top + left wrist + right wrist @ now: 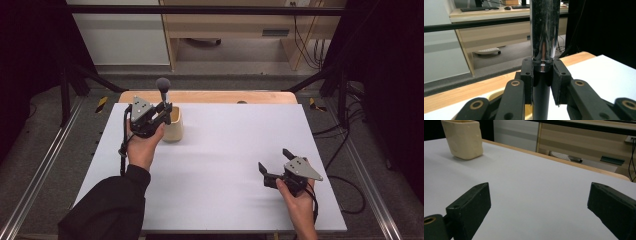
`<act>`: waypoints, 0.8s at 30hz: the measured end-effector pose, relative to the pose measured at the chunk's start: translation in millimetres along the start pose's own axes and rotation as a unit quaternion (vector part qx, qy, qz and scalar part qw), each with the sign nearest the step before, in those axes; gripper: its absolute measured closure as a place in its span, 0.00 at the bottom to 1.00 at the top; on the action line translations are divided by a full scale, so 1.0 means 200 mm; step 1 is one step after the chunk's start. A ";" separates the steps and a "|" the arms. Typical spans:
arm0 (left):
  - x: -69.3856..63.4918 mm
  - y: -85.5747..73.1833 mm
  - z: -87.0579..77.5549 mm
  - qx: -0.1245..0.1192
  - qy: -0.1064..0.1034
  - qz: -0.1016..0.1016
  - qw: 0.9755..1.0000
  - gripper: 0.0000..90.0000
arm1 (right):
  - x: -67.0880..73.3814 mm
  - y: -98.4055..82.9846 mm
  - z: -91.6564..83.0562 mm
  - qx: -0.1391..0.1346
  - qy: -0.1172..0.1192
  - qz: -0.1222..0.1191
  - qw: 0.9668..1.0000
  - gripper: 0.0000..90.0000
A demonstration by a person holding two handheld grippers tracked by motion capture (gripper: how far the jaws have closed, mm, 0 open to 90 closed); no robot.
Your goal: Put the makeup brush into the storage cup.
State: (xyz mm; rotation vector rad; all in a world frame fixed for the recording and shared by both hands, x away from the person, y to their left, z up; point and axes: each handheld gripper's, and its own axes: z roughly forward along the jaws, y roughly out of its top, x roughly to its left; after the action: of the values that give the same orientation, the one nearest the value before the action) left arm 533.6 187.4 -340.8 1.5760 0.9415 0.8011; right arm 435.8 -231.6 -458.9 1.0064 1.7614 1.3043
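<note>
A brush with a grey fluffy head (163,85) stands upright in my left gripper (166,111), which is shut on its handle at the table's back left. In the left gripper view the shiny metal and black handle (544,32) rises between the two pads (527,82). A cream cup (174,127) stands just right of and below that gripper; its rim (496,96) peeks out under the jaws. Near the front right, my right gripper (273,159) is open with nothing in it. The right gripper view looks past its gripper (539,207) to the cup (464,138) far off.
The white table top (225,150) has a wooden strip (210,96) along its far edge. Black frame rails (200,10) run around the table, and cables (345,190) lie on the floor at the right. A wooden desk (225,30) stands beyond.
</note>
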 end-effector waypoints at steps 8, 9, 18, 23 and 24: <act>0.04 0.00 0.02 -0.006 0.016 -0.007 1.000 0.82 | 0.00 0.00 -0.01 -0.001 0.001 0.002 1.000 0.07; 0.05 0.00 0.02 -0.007 0.017 -0.007 1.000 0.82 | 0.00 0.00 -0.01 -0.001 0.001 0.002 1.000 0.07; 0.10 -0.01 0.05 -0.014 0.027 -0.011 0.999 0.82 | -0.01 -0.01 -0.01 -0.001 0.001 0.002 1.000 0.07; 0.10 -0.03 0.09 -0.014 0.040 -0.003 0.999 0.82 | -0.01 -0.02 -0.01 -0.009 0.011 0.006 1.000 0.07; 0.10 -0.03 0.10 -0.014 0.041 -0.001 0.999 0.82 | -0.01 -0.02 -0.01 -0.009 0.011 0.006 1.000 0.07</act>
State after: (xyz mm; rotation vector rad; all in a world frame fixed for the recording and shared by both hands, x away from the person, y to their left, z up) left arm 559.7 196.8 -351.1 1.5279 0.9868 0.8805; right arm 434.5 -234.0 -461.9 0.9971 1.7592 1.3421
